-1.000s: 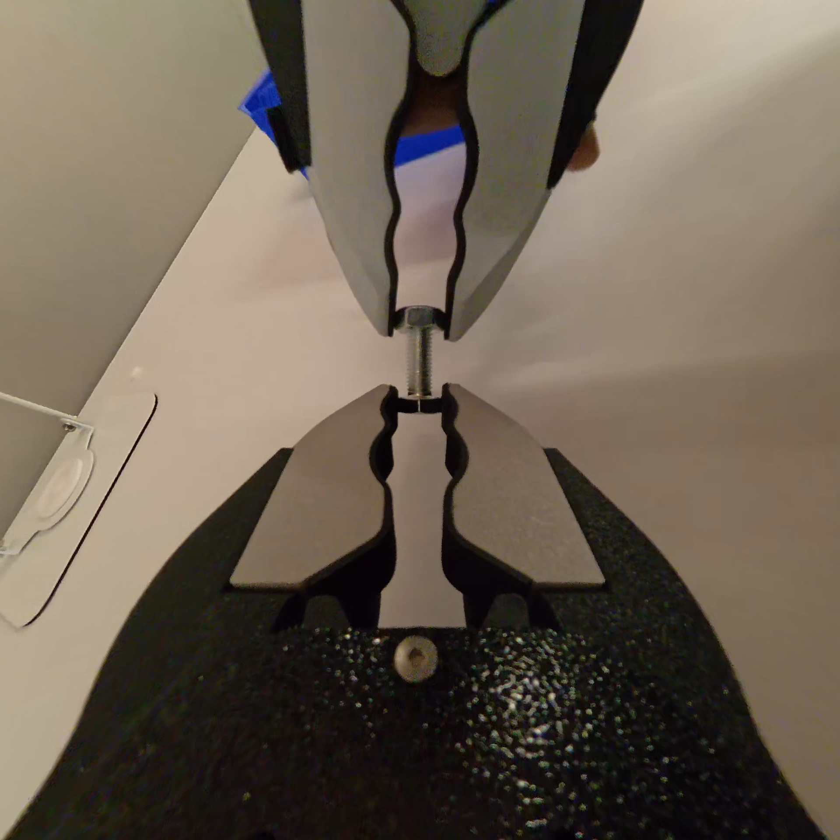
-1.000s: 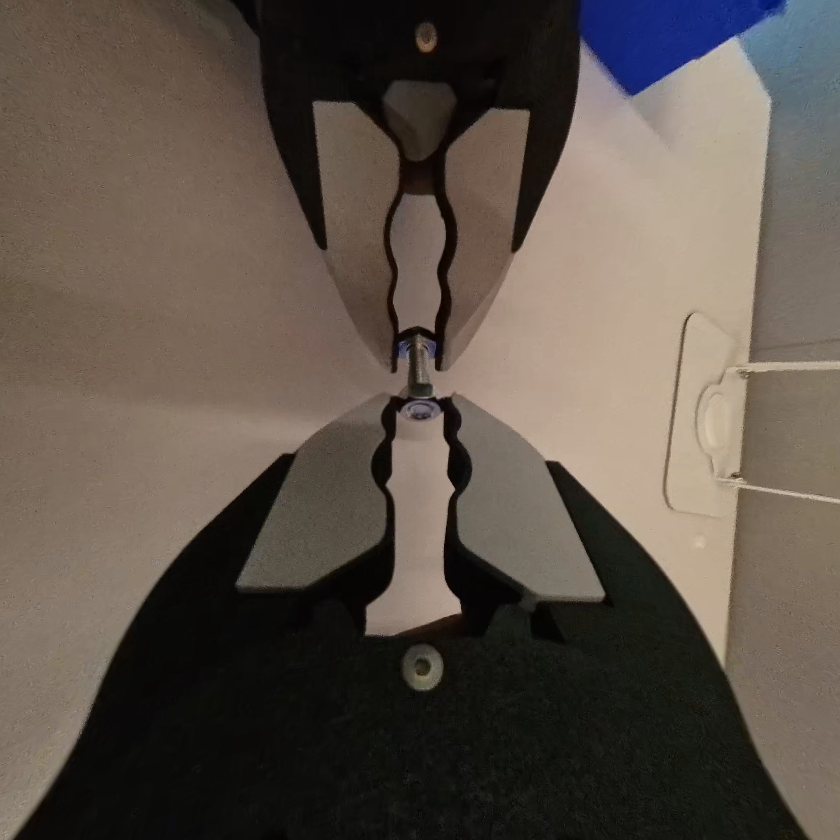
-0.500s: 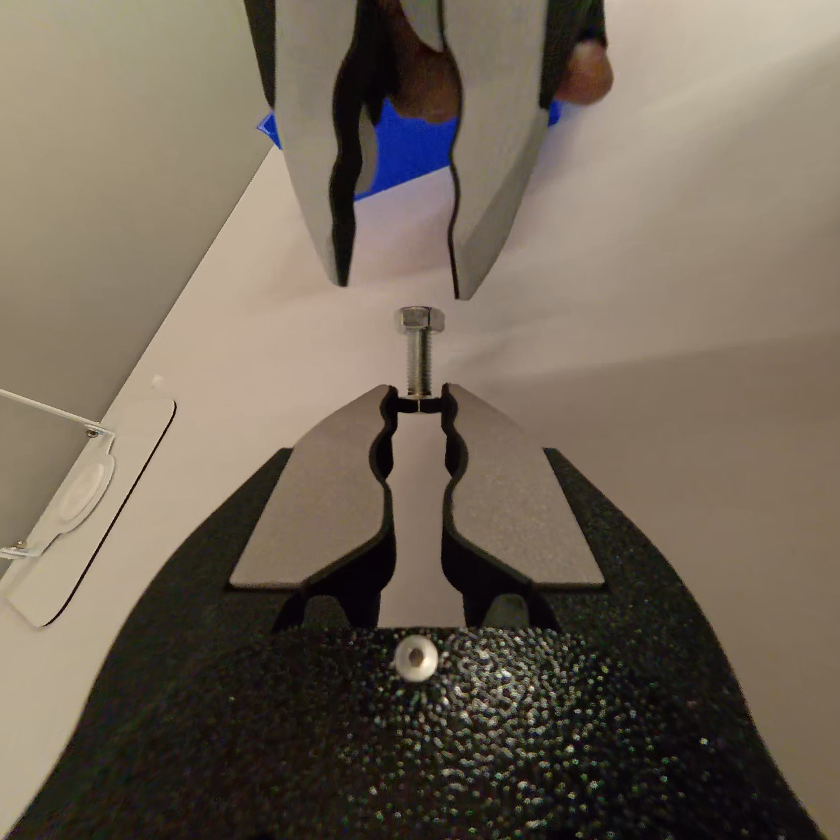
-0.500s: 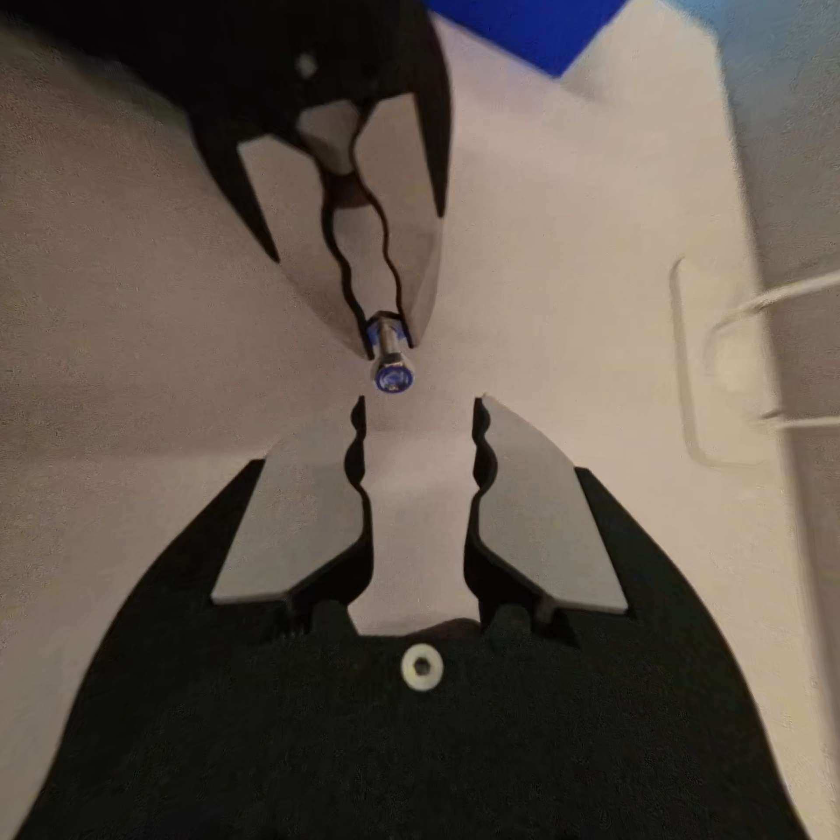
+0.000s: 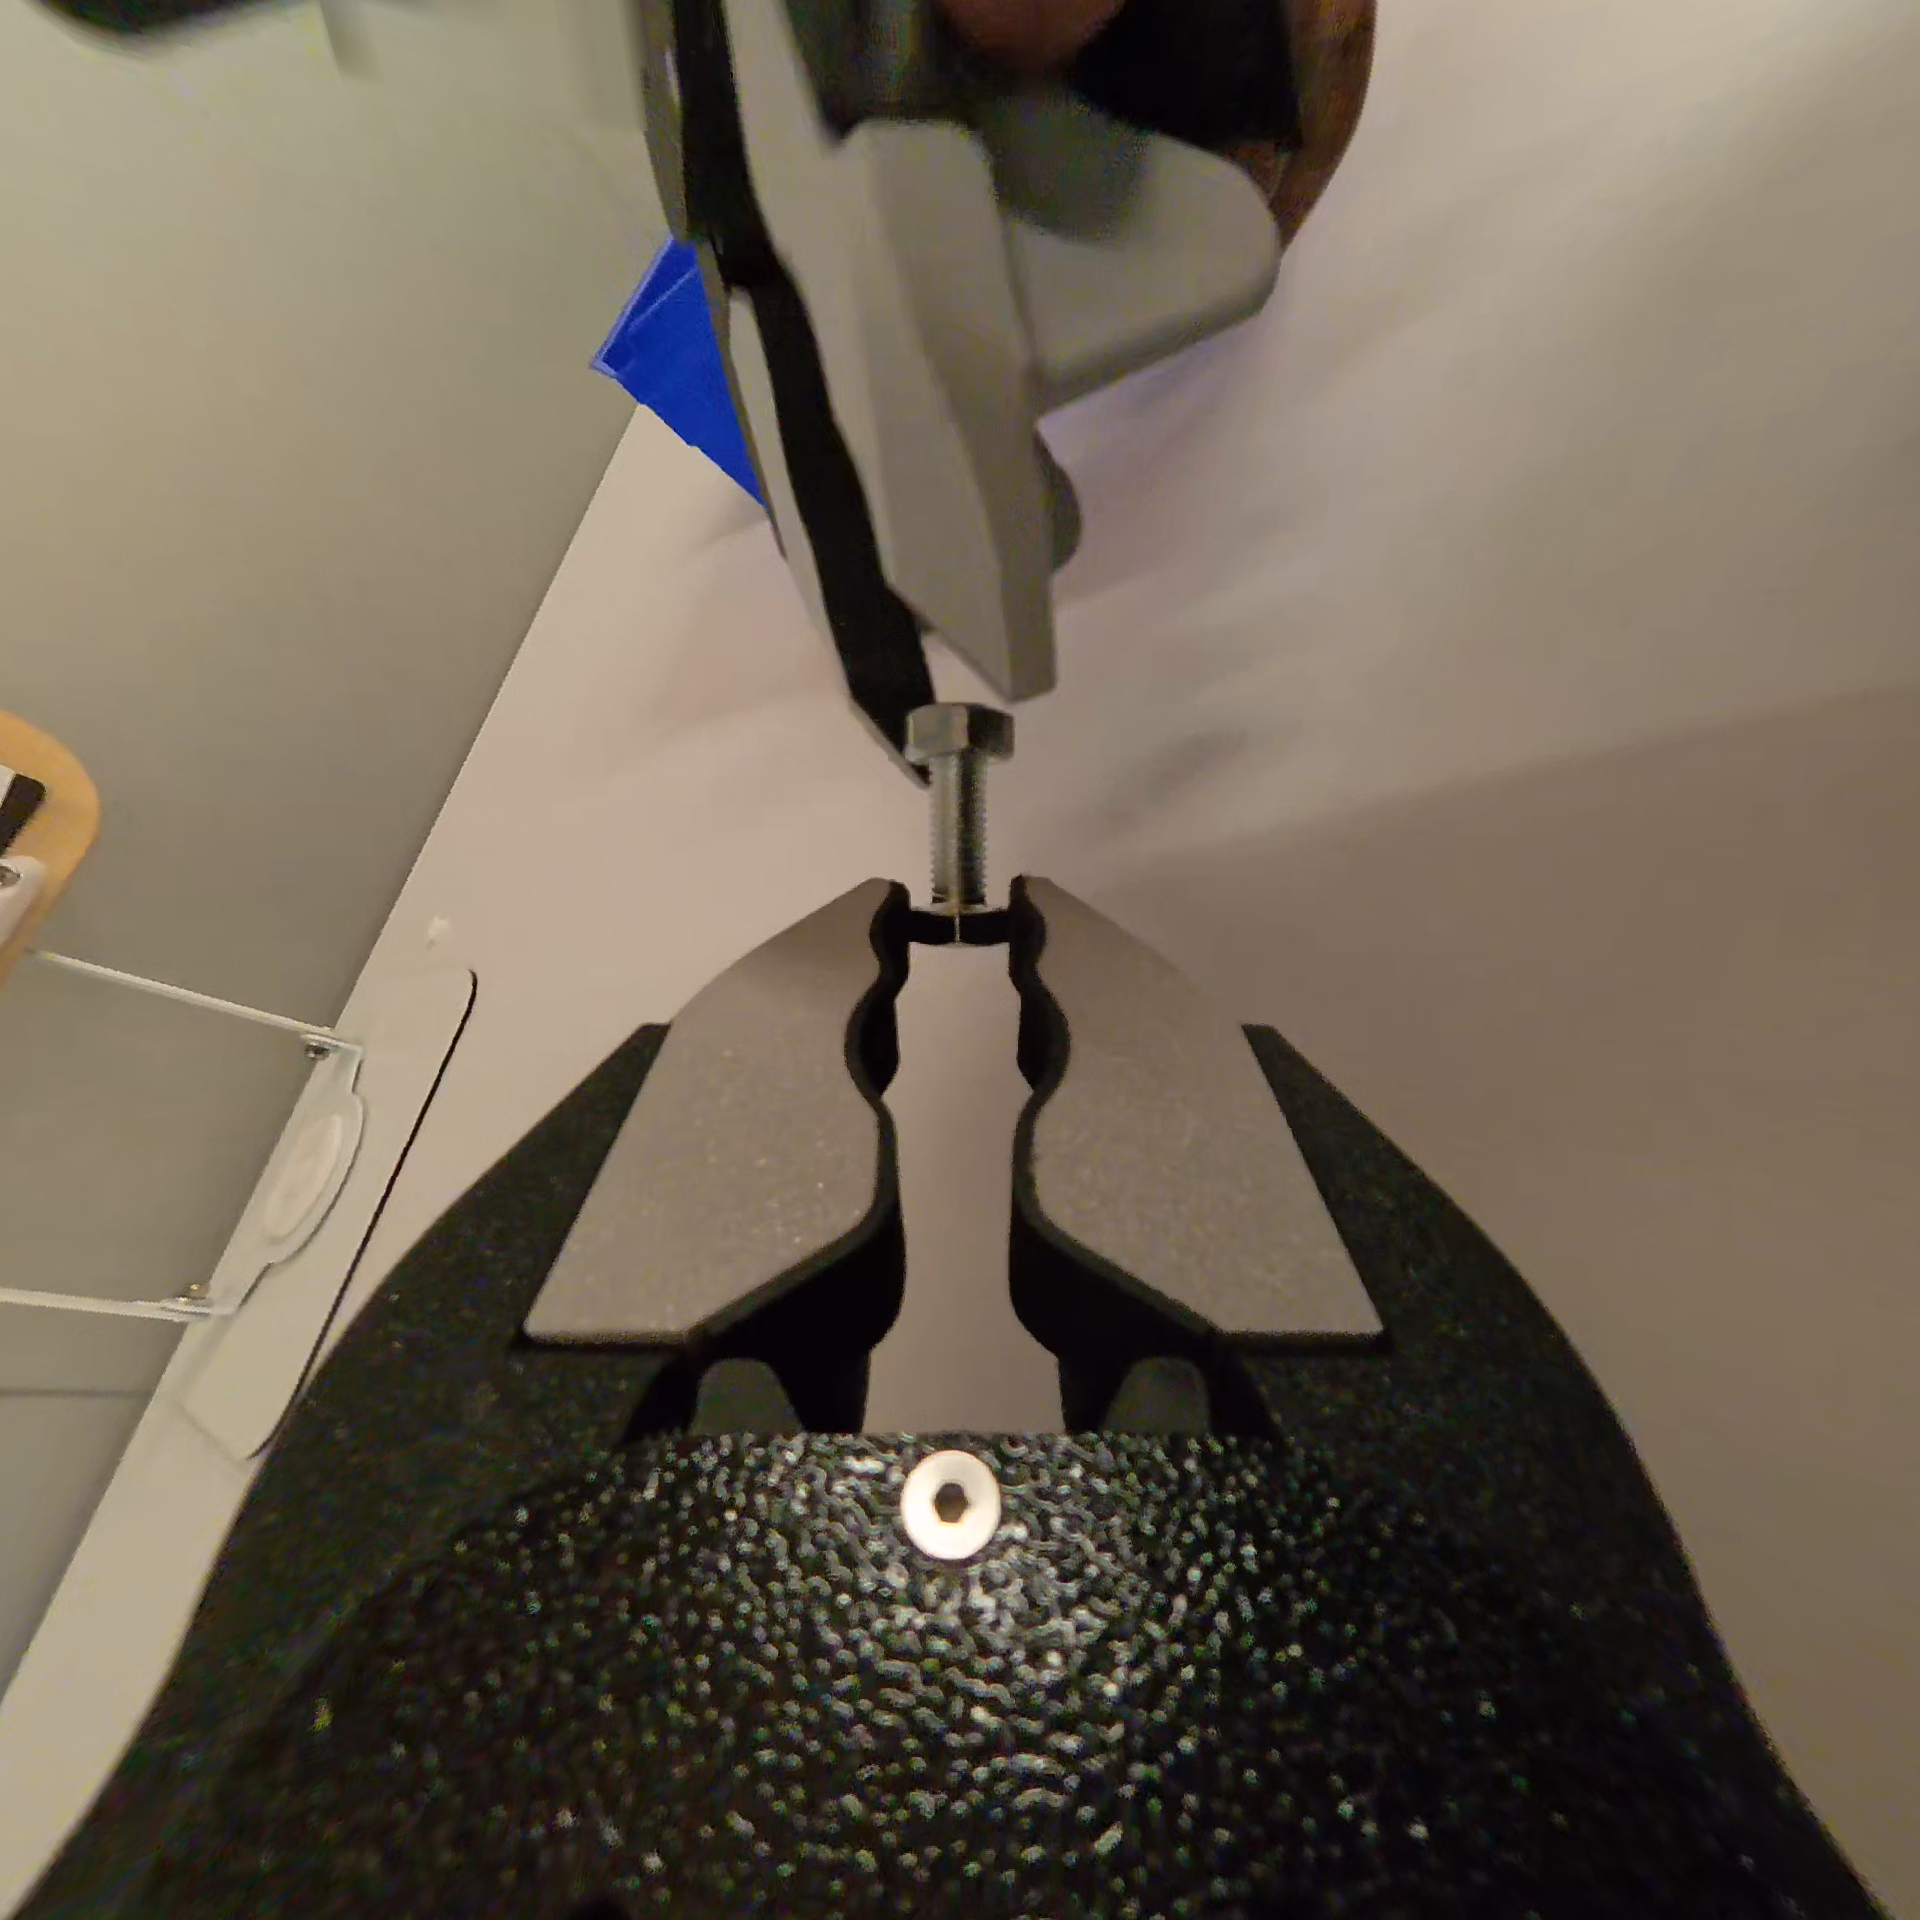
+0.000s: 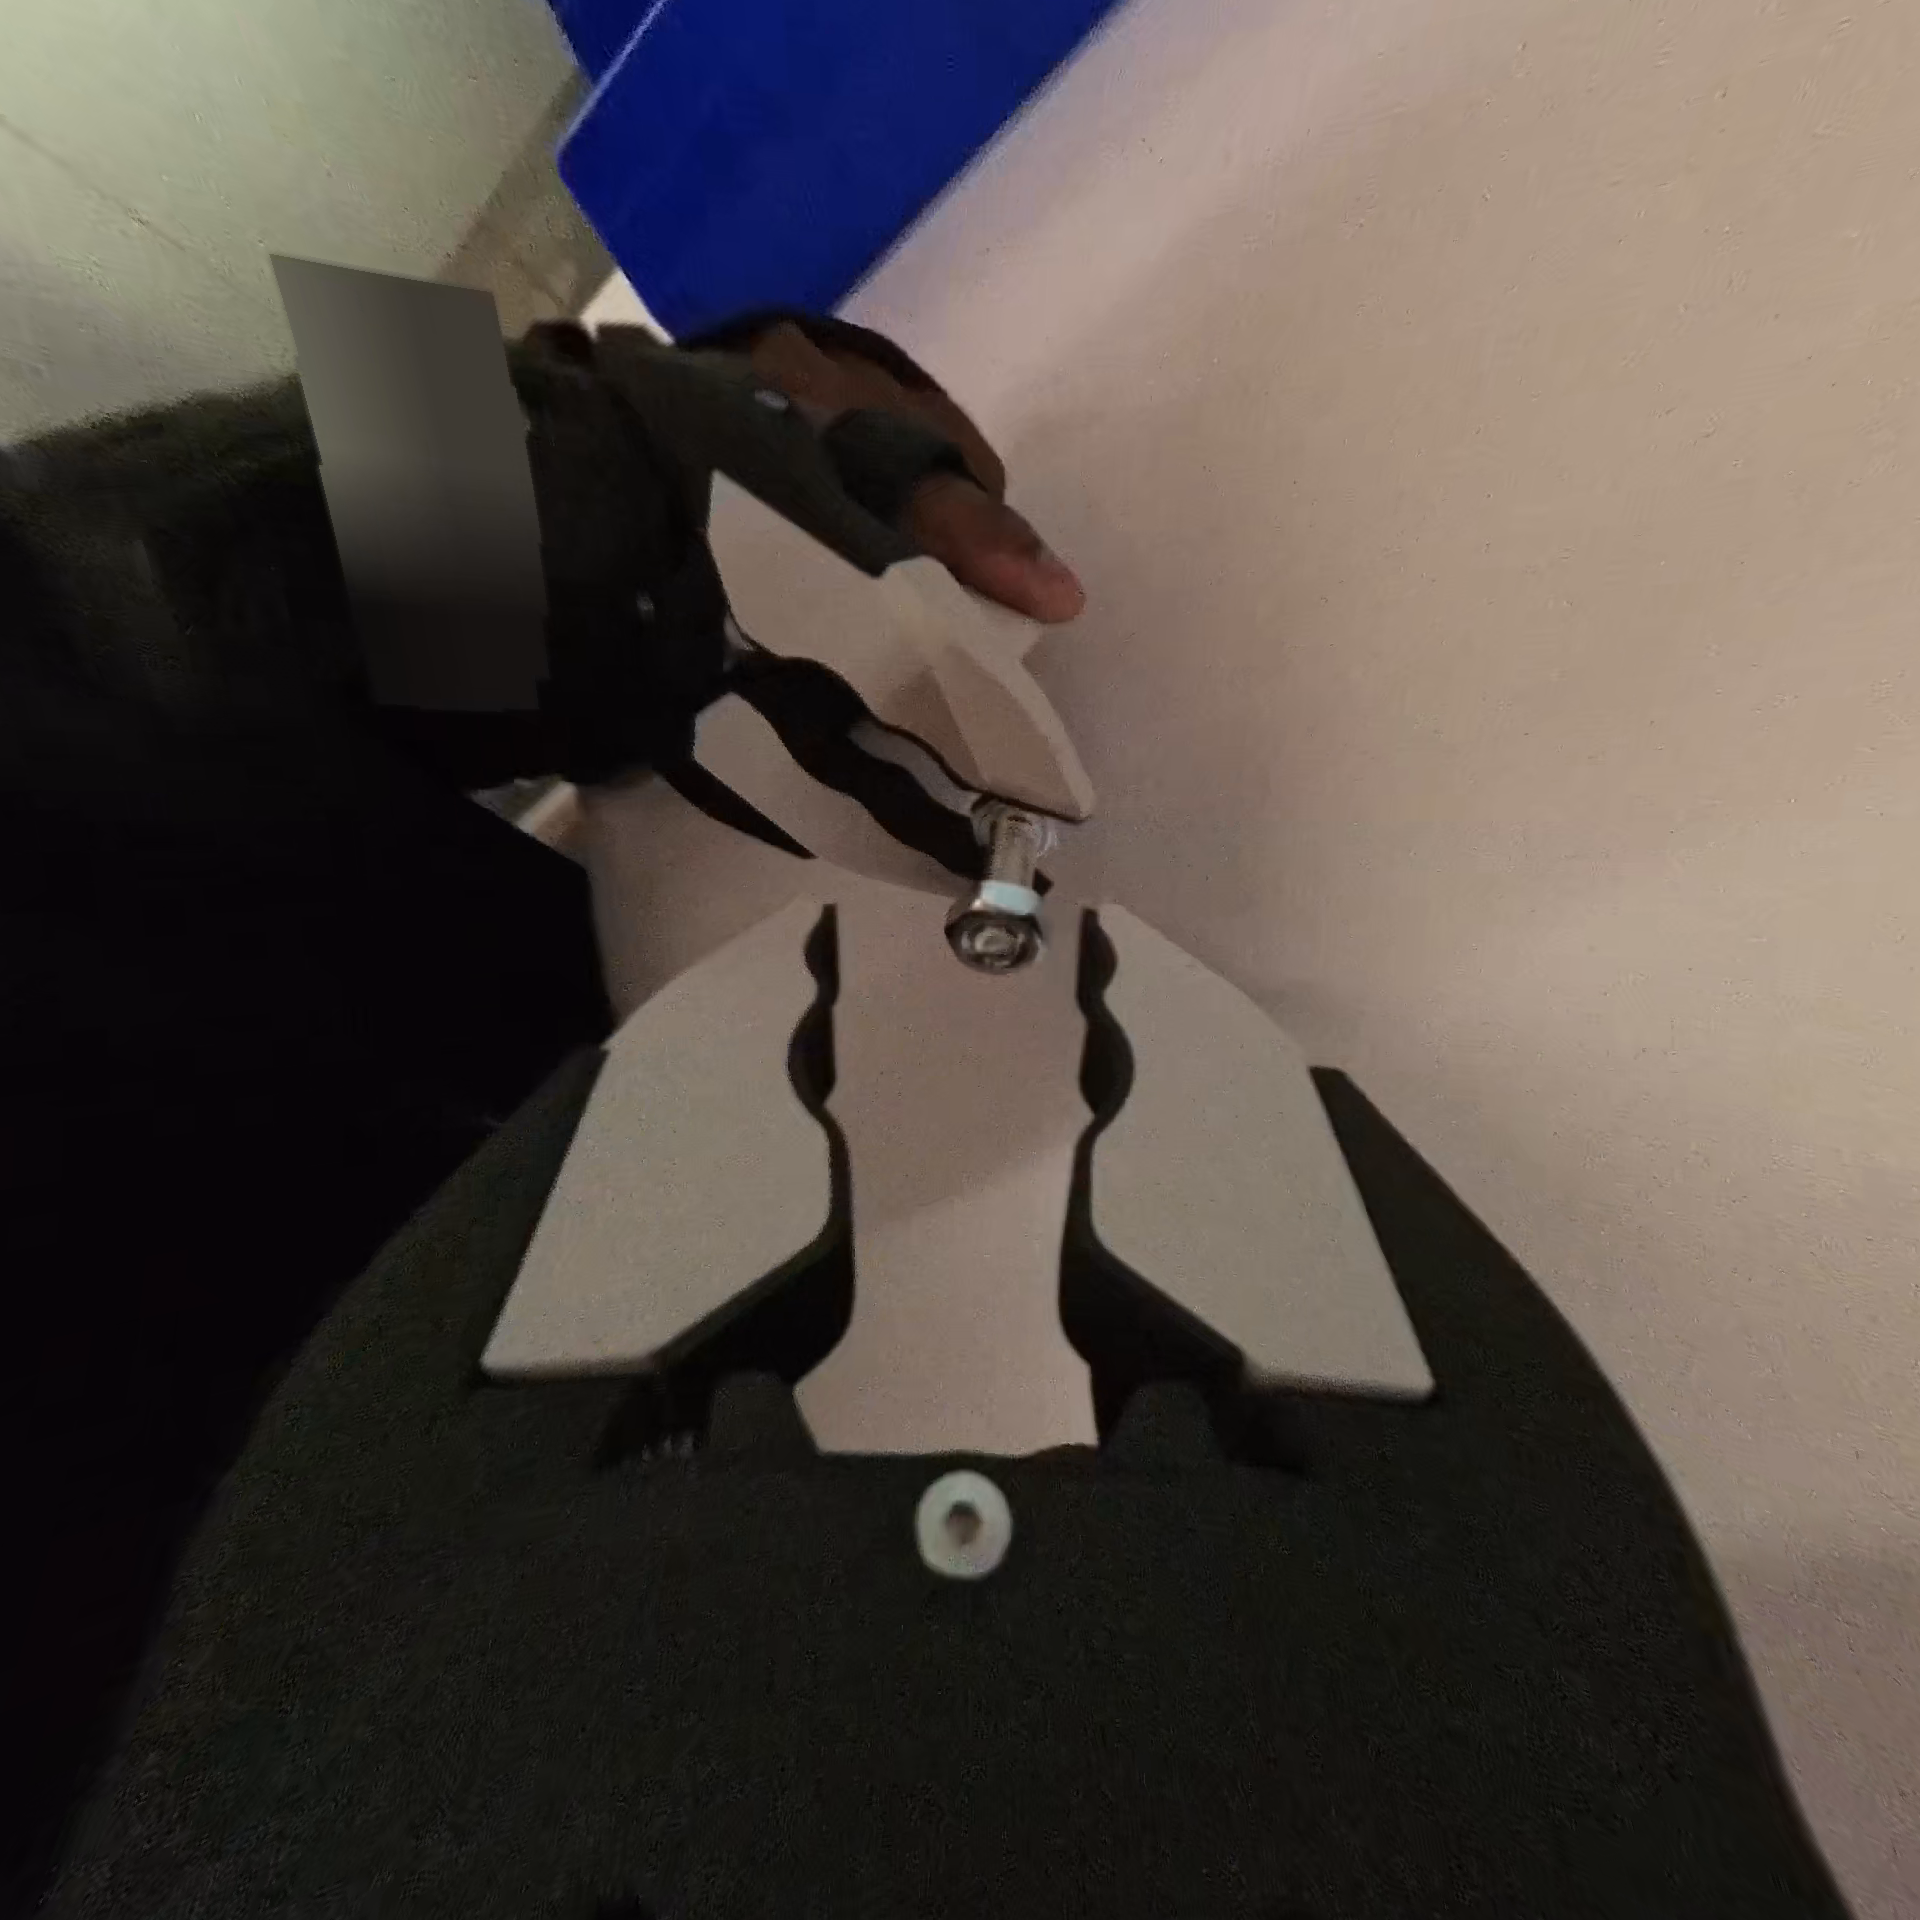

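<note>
My left gripper (image 5: 956, 916) is shut on a dark nut (image 5: 954, 928) at its fingertips. A silver hex bolt (image 5: 961, 821) sits in the nut and sticks straight out ahead. My right gripper (image 6: 956, 920) is open. The bolt's hex head (image 6: 992, 935) lies between its fingertips, closer to the right finger (image 6: 1164, 997), and neither pad presses on it. In the left wrist view the right gripper (image 5: 966, 696) comes in from above, turned on its side, with its tips at the bolt head. In the right wrist view the left gripper (image 6: 1023, 821) shows from the side.
A white table (image 5: 1455, 935) lies below. A blue box (image 6: 810, 135) stands at the far edge by the wall. A clear plastic stand on a flat base (image 5: 291, 1164) sits at the left. A gloved hand (image 6: 883, 457) and a dark sleeve hold the left gripper.
My right gripper let go of the bolt head, opened and drew back, then rolled to one side and came back around the head, still open. My left gripper held the nut and bolt still.
</note>
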A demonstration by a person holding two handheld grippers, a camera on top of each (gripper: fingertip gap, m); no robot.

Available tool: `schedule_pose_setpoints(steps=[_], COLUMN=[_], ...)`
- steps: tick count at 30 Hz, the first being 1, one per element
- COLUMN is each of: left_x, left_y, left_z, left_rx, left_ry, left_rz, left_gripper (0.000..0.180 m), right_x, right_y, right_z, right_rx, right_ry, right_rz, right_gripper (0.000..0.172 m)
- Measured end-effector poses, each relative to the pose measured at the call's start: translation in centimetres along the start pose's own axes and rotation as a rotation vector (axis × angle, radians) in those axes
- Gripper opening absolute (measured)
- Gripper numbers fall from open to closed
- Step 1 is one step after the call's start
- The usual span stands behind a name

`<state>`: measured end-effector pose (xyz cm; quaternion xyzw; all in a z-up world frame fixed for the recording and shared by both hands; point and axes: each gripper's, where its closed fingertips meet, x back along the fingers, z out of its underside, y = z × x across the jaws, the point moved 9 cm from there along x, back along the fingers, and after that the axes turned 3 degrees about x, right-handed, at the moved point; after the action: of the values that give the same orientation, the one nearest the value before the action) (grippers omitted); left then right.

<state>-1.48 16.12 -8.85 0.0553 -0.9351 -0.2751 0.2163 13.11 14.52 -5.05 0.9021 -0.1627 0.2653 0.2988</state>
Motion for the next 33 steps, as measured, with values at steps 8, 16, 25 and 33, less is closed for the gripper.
schedule_pose_setpoints(steps=[8,16,25,33], left_x=[0.0,0.0,0.2,-0.2], left_y=[0.2,-0.4,0.3,-0.6], left_z=[0.1,-0.1,0.0,-0.4], left_rx=[0.071,-0.058,0.076,-0.02], left_ry=[-0.035,-0.021,-0.061,-0.03], left_rz=[0.032,-0.016,0.029,0.013], left_gripper=[0.018,0.018,0.018,0.018], right_x=[-0.4,-0.2,1.0,-0.9], right_y=[3.2,1.2,2.7,2.1], right_z=[0.8,0.1,0.6,1.1], right_rx=[0.967,0.04,0.884,0.561], right_ry=[0.112,0.029,0.042,0.163], right_rz=[0.43,0.183,0.44,0.386], right_gripper=[0.035,0.018,0.053,0.017])
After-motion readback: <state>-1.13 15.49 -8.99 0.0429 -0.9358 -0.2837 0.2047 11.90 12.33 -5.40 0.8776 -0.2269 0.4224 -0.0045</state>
